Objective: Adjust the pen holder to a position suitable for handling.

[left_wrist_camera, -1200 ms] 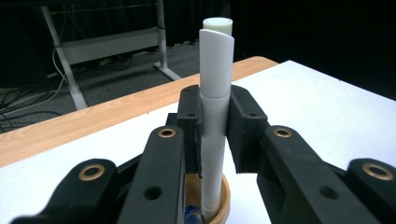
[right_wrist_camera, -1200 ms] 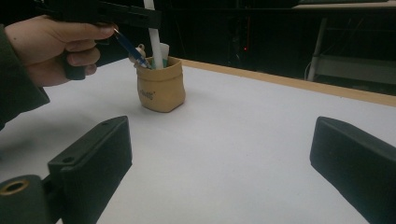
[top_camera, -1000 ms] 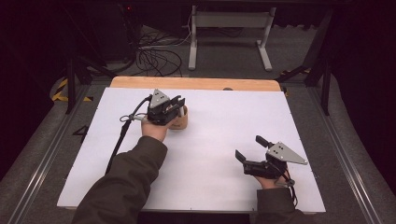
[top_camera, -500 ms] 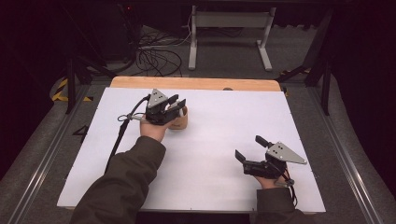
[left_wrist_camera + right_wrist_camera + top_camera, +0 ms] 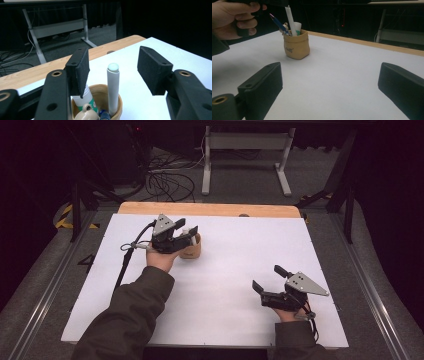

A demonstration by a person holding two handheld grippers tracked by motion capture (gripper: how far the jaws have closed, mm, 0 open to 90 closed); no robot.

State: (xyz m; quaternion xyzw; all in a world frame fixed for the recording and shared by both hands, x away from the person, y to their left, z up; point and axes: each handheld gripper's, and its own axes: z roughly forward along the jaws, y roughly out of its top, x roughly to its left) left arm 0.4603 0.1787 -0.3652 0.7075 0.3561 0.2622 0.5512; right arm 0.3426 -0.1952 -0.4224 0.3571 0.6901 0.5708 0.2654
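A tan cloth pen pot [image 5: 191,249] stands on the white table top [image 5: 230,270], left of centre. It holds a white pen [image 5: 113,87], a white tube with a green label [image 5: 85,99], a blue pen [image 5: 278,23] and a small tan figure [image 5: 86,113]. My left gripper [image 5: 187,227] hovers just above the pot. Its jaws stand open on either side of the white pen's top without touching it, as the left gripper view [image 5: 116,70] shows. My right gripper [image 5: 268,278] rests open near the front right, with nothing between its jaws [image 5: 329,85]; the pot [image 5: 296,45] lies well ahead of it.
A wooden strip [image 5: 210,209] runs along the table's far edge. Behind it are a grey metal stand [image 5: 245,150] and loose cables [image 5: 170,180] on the floor. The left gripper's cable [image 5: 125,260] trails across the left of the table.
The left gripper has shifted very slightly above the pot. The right gripper has stayed where it was.
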